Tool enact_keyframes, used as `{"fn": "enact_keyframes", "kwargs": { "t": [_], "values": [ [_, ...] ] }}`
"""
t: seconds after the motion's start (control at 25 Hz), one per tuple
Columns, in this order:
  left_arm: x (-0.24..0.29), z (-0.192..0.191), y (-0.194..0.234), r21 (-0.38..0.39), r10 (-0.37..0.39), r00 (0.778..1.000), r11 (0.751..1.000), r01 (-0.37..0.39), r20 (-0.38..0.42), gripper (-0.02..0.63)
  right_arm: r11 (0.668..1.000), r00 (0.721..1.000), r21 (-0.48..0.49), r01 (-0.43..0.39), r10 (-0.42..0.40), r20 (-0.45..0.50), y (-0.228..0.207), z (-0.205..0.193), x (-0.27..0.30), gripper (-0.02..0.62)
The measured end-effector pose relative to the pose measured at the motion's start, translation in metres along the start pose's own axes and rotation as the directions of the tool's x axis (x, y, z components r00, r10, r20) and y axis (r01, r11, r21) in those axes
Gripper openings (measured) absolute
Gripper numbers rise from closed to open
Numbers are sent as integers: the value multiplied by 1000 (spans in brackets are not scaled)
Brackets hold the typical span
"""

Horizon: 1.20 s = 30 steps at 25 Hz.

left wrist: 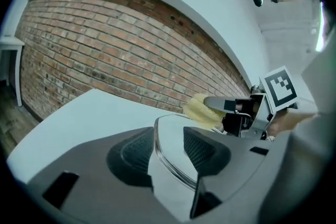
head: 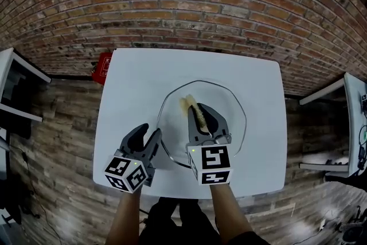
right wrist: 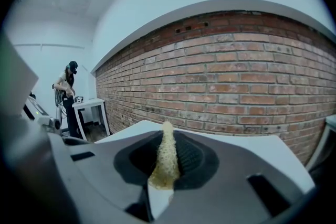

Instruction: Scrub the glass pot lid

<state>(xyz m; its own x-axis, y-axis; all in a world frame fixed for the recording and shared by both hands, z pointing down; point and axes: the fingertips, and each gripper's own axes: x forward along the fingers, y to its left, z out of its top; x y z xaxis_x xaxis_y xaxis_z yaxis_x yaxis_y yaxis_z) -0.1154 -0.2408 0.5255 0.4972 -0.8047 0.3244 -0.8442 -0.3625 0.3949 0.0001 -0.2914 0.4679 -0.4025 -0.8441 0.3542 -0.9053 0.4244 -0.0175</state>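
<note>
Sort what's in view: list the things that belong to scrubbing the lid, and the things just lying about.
For the job:
- glass lid, on the white table
- yellow sponge, pinched in the right gripper
- left gripper, open with the lid's rim between its jaws

Lying about:
- red box on the floor beside the table
- left side table
- right side table

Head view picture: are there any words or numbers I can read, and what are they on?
No text can be read here.
Red box by the far left corner of the table: white marks, too small and blurred to read.
Left marker cube and right marker cube: black and white square patterns only, no letters or numbers.
Nothing else shows any writing.
</note>
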Motion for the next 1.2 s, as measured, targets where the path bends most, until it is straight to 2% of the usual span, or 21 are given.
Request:
{"fn": "enact_keyframes", "kwargs": {
  "t": [0.2,0.44,0.68,0.8,1.2],
  "values": [
    [11,-12,8,-27,7,998,1000,-8,-56,163,1000,1000,-8,11,-11,6,-6,2,3,57],
    [22,-20,12,-114,-17,997,993,8,-77,163,1000,1000,-6,21,-21,-5,-11,-3,5,57],
    [32,-34,13,-115,-15,991,993,-1,-135,149,1000,1000,-8,23,-23,-16,-16,-8,8,57],
    [32,-35,16,-125,-3,991,992,-14,-132,114,1000,1000,-6,17,-17,-24,-17,-11,11,57],
    [30,-37,15,-109,11,991,994,-25,-131,107,999,998,-16,-34,33,-53,-5,-19,32,57]
  ]
}}
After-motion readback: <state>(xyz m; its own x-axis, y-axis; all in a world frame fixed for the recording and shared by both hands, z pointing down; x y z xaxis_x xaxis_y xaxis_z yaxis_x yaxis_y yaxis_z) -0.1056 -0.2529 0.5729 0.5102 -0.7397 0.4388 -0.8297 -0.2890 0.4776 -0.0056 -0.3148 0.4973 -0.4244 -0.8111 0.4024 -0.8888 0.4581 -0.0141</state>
